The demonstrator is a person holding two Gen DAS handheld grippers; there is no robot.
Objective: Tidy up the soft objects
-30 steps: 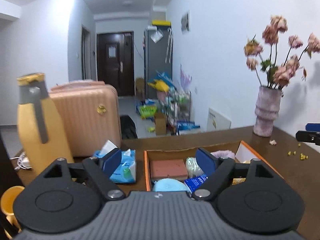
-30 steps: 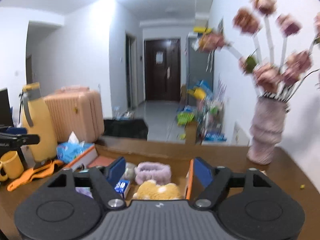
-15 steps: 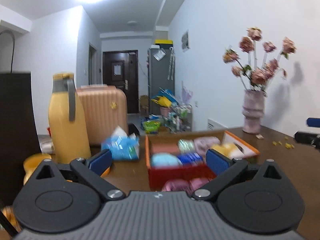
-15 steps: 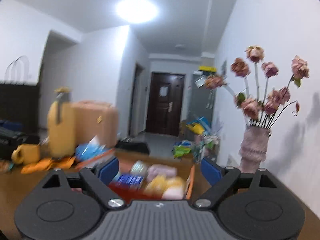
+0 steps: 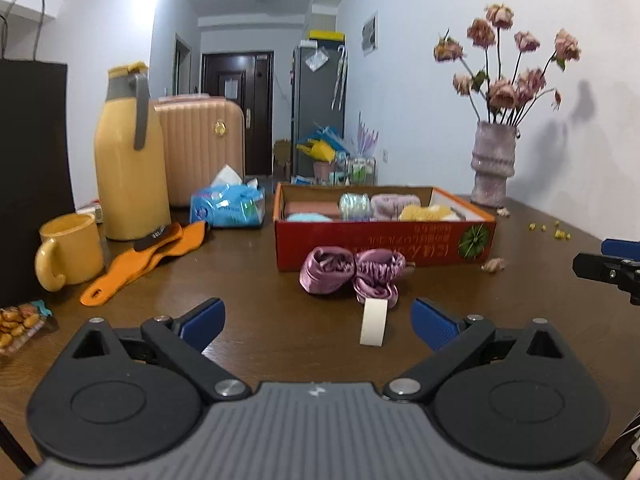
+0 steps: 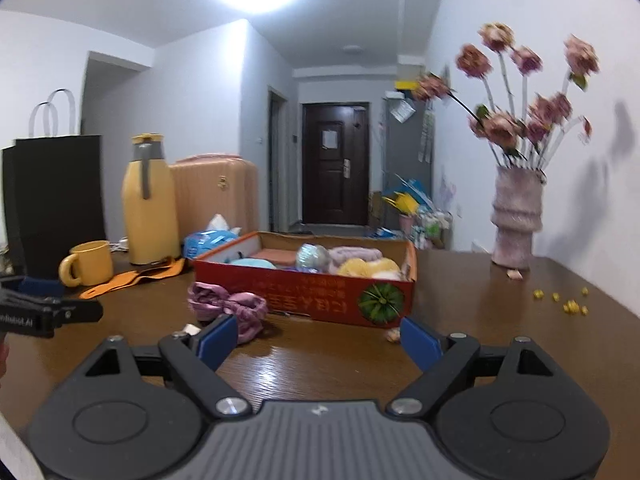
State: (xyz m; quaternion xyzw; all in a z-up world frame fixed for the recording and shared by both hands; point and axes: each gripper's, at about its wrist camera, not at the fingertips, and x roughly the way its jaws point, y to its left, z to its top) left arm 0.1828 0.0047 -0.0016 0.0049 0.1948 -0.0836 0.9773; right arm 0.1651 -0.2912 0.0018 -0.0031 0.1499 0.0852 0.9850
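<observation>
A red cardboard box stands on the brown table and holds several soft things: a light blue one, a shiny ball, a lilac headband and a yellow plush. In front of the box lies a purple satin scrunchie bundle with a white tag. My left gripper is open and empty, just short of that bundle. My right gripper is open and empty, facing the box's front; the purple bundle lies by its left finger.
To the left stand a yellow jug, a yellow mug, an orange strap, a blue tissue pack and a black paper bag. A vase of dried flowers stands at the far right, with loose petals nearby.
Both grippers have drawn back from over the box and sunk toward the table. The box now lies farther ahead, the purple bundle has come into view, and both jaws stand wider.
</observation>
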